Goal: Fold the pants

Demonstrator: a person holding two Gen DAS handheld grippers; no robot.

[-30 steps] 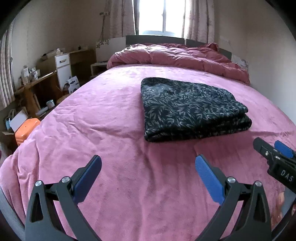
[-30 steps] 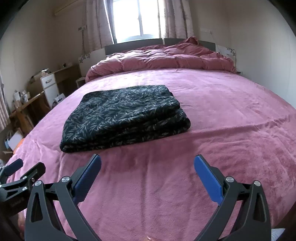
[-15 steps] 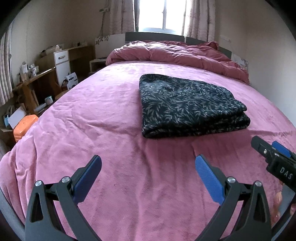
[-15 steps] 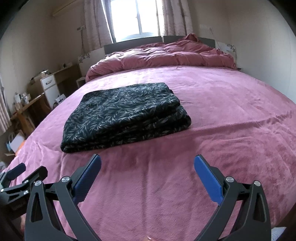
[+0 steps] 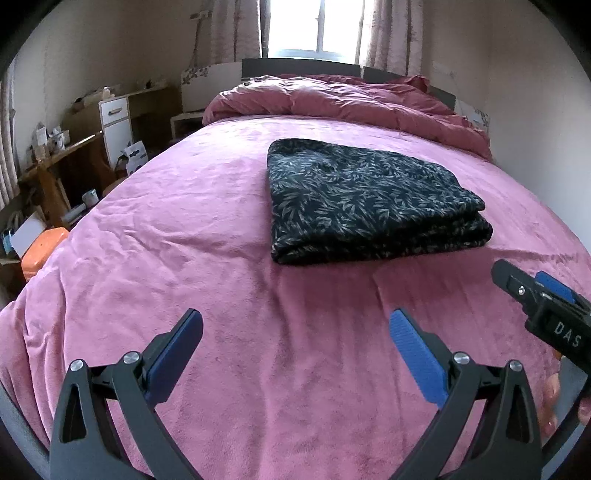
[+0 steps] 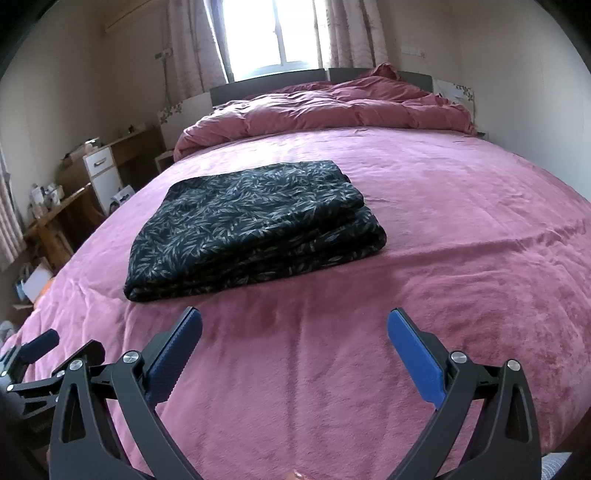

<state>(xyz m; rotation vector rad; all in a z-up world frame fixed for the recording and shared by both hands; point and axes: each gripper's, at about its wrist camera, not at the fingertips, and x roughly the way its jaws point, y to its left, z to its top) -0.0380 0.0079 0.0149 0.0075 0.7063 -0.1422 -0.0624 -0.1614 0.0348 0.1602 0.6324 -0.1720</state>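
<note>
The pants (image 5: 365, 201) are dark with a pale leaf print, folded into a thick rectangular stack on the pink bed (image 5: 184, 229). In the right wrist view the pants (image 6: 251, 221) lie ahead and to the left. My left gripper (image 5: 295, 332) is open above the bedspread, well short of the stack, with nothing between its blue pads. My right gripper (image 6: 295, 332) is open too, empty, near the bed's front edge. The right gripper's body (image 5: 546, 310) shows at the right edge of the left wrist view, and the left gripper's body (image 6: 40, 362) at the lower left of the right wrist view.
A rumpled pink duvet (image 5: 343, 103) is piled at the headboard under a bright window (image 5: 314, 29). A cluttered wooden desk (image 5: 59, 162), a white drawer unit (image 5: 116, 125) and an orange box (image 5: 42, 251) stand left of the bed. A wall runs along the right.
Both grippers have drawn back slightly and tilted, so the folded pants sit a little higher and farther in each view. Both stay open and empty.
</note>
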